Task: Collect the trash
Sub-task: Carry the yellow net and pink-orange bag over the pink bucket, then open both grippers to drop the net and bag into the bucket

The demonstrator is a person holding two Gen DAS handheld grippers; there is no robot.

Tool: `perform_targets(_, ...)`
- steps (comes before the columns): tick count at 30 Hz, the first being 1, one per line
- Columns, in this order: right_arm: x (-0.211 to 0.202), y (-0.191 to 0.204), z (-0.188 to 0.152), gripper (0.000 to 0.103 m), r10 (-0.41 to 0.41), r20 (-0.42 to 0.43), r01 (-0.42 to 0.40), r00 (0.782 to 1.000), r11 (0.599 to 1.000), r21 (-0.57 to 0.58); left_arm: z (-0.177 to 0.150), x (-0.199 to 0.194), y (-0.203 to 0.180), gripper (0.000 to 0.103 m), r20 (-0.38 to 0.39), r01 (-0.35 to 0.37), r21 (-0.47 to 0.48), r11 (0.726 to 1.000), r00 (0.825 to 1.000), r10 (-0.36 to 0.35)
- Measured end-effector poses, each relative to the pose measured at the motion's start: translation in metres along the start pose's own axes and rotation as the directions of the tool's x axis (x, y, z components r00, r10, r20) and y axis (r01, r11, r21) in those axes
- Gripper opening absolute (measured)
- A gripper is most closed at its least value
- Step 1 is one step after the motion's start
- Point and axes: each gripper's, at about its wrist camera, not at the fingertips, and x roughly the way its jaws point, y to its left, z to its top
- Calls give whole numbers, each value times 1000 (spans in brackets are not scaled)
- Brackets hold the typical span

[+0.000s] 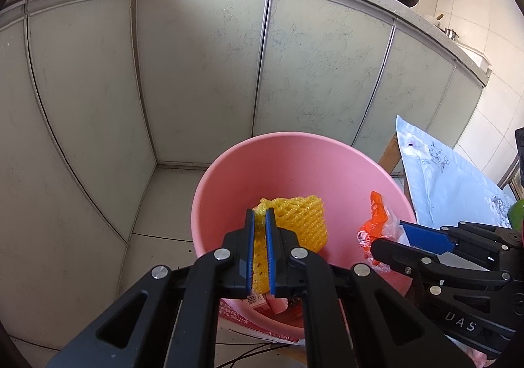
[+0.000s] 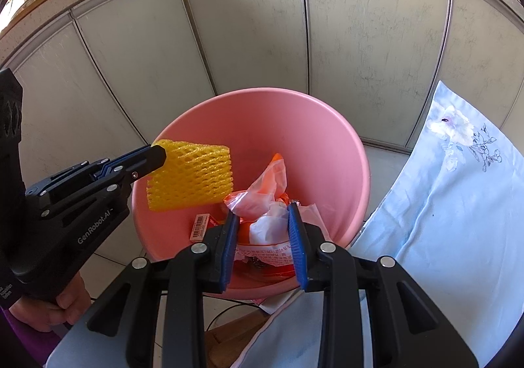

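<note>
Left gripper (image 1: pixel 260 215): your fingers are clamped on one end of the yellow foam net (image 2: pixel 191 176), held above the pink bin (image 2: pixel 327 125).
Foam net direction: in the right wrist view its long axis runs roughly level, from the clamped end at left out over the bin's mouth to the free end at right.
Right gripper (image 2: pixel 263 210): your fingers are part-way apart and pressed on a crumpled orange-and-white plastic wrapper (image 2: pixel 265 201), just over the bin's near rim.
Wrapper direction: its loose orange tip points up and away from you.
Bin contents: a barcoded packet (image 2: pixel 200 226) lies on the bottom.
Surroundings: grey cabinet doors (image 1: pixel 196 66) behind, a pale blue flowered cloth (image 2: pixel 452 204) to the right.
</note>
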Motion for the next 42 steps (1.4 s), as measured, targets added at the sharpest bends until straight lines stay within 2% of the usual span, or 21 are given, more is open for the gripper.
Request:
perform_targets(11, 5, 0, 3, 32, -5, -10, 5, 1000, 1000, 14, -4, 3, 2, 7, -15, 3, -6, 1000, 1000, -3)
perform_targets(19, 5, -4, 3, 37, -13, 0, 13, 1000, 1000, 24, -3, 2, 4, 8, -13, 15, -16, 1000, 1000, -15)
perform_targets(24, 5, -12, 2, 38, -20, -1, 20, 1000, 999, 45, -2, 3, 6, 16, -29, 11, -30, 999, 1000, -12)
perform_targets(36, -2, -13, -1, 38, -22, 8, 21, 1000, 998, 52, 1, -7, 1, 19, -15, 27, -24, 999, 1000, -27)
perform_targets(38, -3, -14, -3, 38, -21, 10, 20, 1000, 998, 55, 3, -11, 0, 24, -11, 32, -24, 999, 999, -33)
perform_targets(42, -3, -16, -5, 38, -24, 15, 23, 1000, 998, 58, 5, -15, -2, 26, -5, 42, -21, 999, 999, -42)
